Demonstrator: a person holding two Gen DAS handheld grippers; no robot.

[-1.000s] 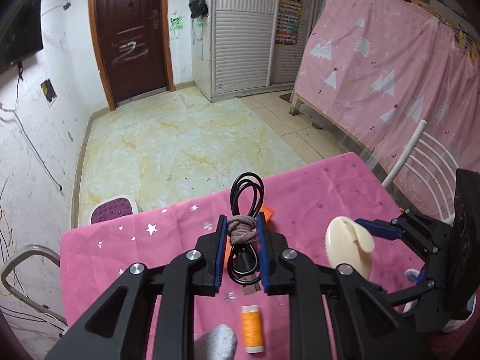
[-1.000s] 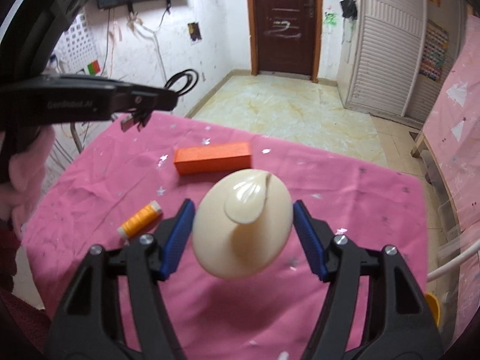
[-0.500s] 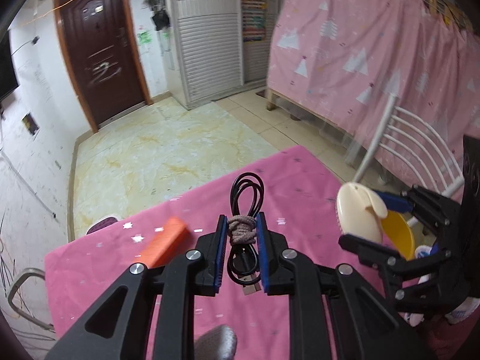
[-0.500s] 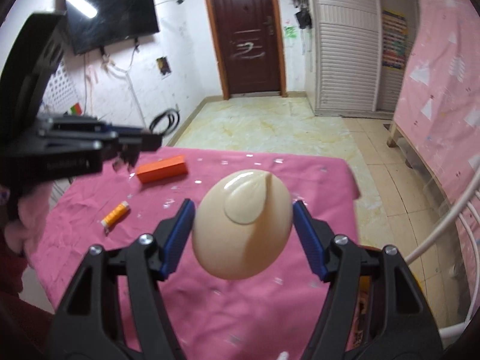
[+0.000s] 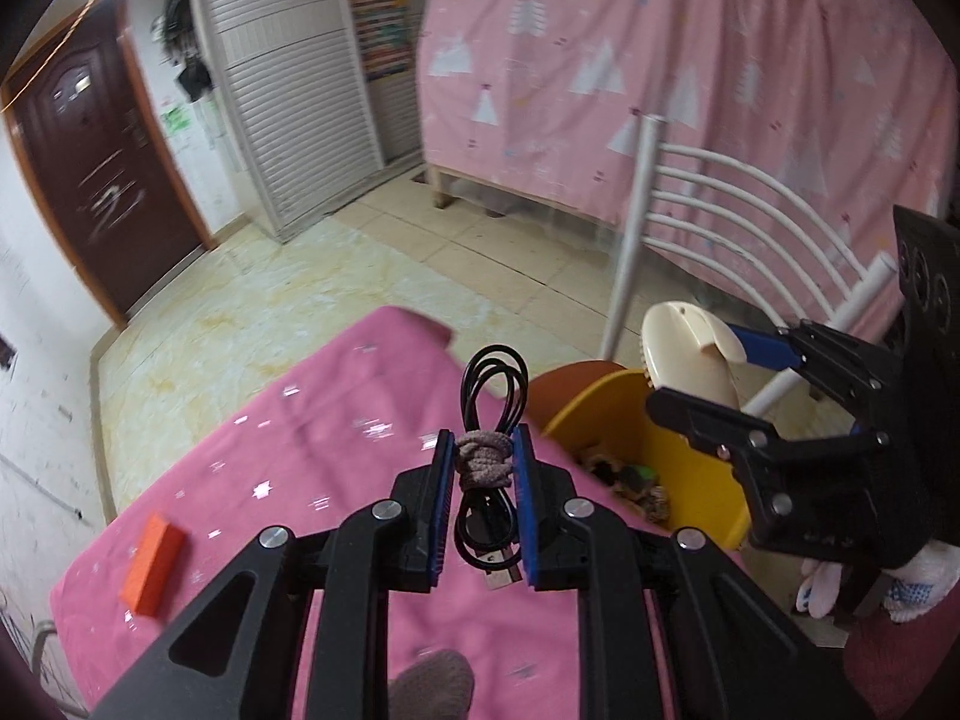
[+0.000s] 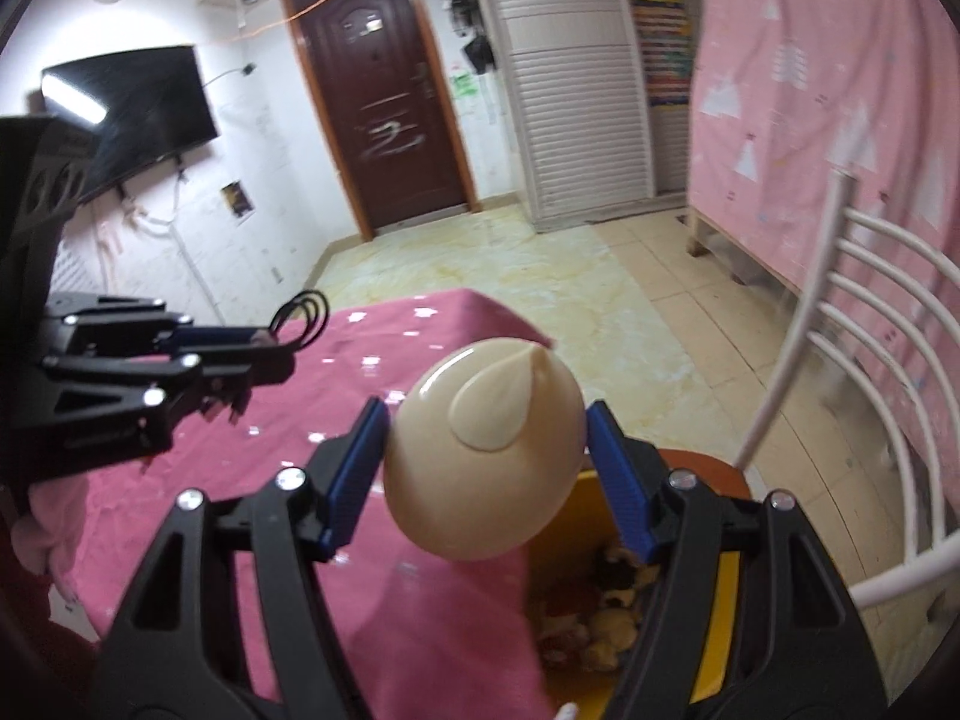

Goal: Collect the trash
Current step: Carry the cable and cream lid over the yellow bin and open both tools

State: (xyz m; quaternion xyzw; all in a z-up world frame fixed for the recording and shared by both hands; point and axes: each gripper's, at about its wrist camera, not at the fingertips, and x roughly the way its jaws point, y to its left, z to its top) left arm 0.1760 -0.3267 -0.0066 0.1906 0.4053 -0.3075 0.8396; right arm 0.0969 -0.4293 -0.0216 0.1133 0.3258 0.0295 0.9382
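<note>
- Trash sits in both my grips; my left gripper (image 5: 485, 495) pinches a coiled black cable (image 5: 491, 420) by its brownish tie, jaws pressed nearly together; my right gripper (image 6: 489, 459) clamps a cream oval brush (image 6: 485, 450) across its width, jaws spread about halfway
- Just outward, the yellow bin (image 5: 690, 462) stands beside the table's corner; the brush hangs over its rim, the cable at the table's edge just short of it
- Inside the bin I see a heap of scraps (image 6: 600, 606), so some collecting looks done; I cannot tell what they are
- Left, as I judge: drop both pieces into the bin; then the orange block (image 5: 150, 564) lying on the pink tablecloth (image 5: 288, 438), if it counts as trash
</note>
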